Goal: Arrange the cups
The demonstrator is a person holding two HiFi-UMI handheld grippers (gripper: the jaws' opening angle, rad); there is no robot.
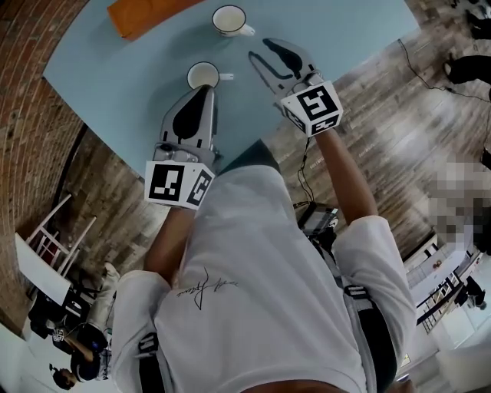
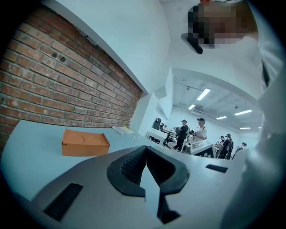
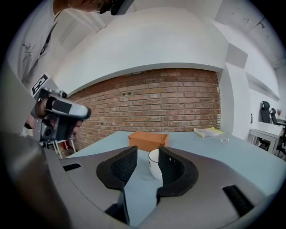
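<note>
Left gripper [image 1: 205, 94] is pointing forward and slightly down, its jaws pressing together tip to tip. Right gripper [image 1: 261, 51] is reaching further ahead, jaws standing well apart. Left forearm [image 1: 170, 242] and right forearm [image 1: 347, 173] are both extending forward, bare.

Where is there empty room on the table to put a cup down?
Bare table lies left of the near cup, in front of the orange box, and right of the far cup. Crowded: around the two cups, where the left gripper and right gripper sit.
</note>
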